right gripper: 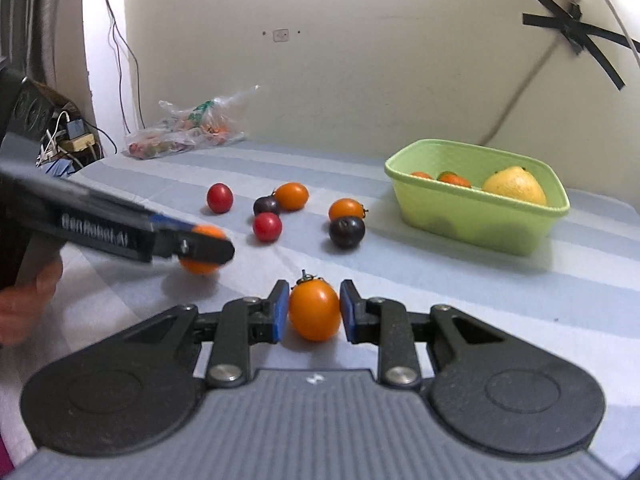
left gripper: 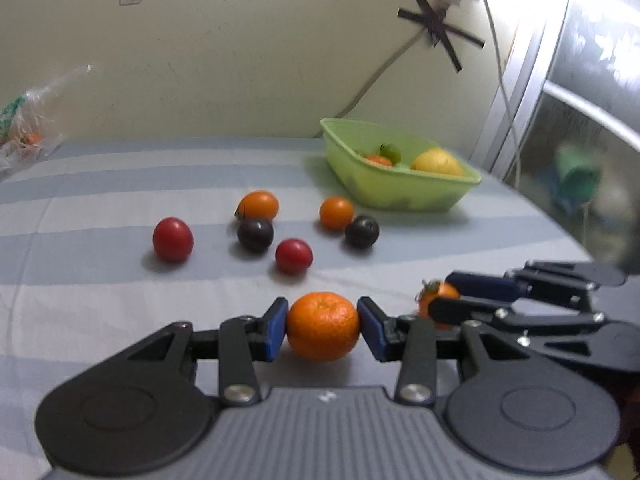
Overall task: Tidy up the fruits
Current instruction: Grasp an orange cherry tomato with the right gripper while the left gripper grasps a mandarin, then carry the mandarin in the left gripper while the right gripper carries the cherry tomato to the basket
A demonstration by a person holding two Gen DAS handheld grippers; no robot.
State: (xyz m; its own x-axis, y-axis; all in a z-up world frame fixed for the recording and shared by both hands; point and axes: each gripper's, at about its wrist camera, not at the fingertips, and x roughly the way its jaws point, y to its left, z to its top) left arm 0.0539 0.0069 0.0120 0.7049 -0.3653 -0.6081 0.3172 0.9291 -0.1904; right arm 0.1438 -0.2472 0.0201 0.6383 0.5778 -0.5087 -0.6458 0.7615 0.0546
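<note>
My left gripper [left gripper: 322,327] is shut on a mandarin [left gripper: 323,326] just above the striped cloth; it also shows in the right wrist view [right gripper: 200,250]. My right gripper [right gripper: 314,310] is shut on an orange tomato [right gripper: 314,311] with a green stem; it also shows in the left wrist view [left gripper: 438,304]. A green basket [right gripper: 478,204] at the far right holds a yellow fruit [right gripper: 515,185] and small orange fruits [right gripper: 453,179]. Loose on the cloth lie red tomatoes [right gripper: 219,198], dark plums [right gripper: 347,232] and orange tomatoes [right gripper: 291,196].
A clear plastic bag [right gripper: 188,128] of produce lies at the back left by the wall. Cables and a power strip [right gripper: 76,142] sit off the left edge. A window frame [left gripper: 560,92] stands to the right of the basket.
</note>
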